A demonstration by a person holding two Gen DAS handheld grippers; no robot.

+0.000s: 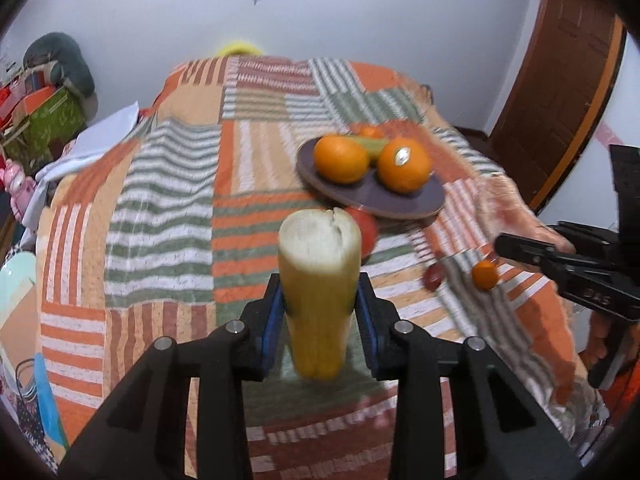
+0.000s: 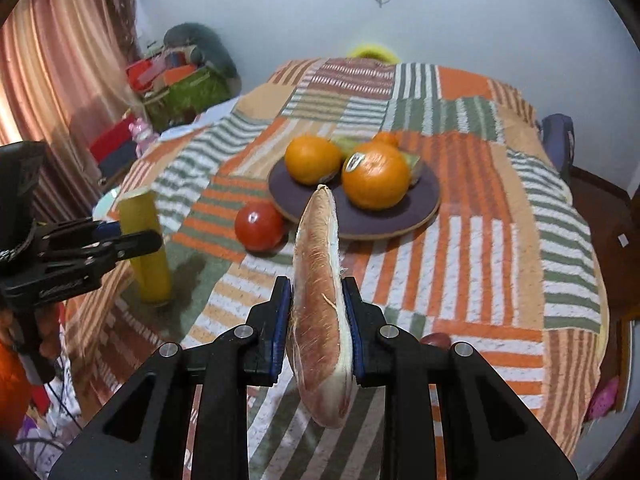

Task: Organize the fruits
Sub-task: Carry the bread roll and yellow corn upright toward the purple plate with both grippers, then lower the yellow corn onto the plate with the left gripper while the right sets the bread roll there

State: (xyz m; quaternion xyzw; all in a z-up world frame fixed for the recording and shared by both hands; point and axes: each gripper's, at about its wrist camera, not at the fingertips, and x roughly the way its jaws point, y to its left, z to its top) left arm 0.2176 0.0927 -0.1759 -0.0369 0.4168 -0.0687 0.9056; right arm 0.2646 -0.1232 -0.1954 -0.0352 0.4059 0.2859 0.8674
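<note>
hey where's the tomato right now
The tomato lies on the striped bedspread against the near-left rim of the plate of oranges, in the right wrist view; the left wrist view shows it mostly hidden behind the held banana piece.

Cut yellow banana piece (image 1: 318,300) upright off the cloth; brownish peel strip (image 2: 320,312) aloft; two oranges (image 2: 374,178) on plate (image 2: 424,208).

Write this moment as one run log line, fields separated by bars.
left gripper: shut on banana piece | right gripper: shut on peel | plate: oranges
</note>
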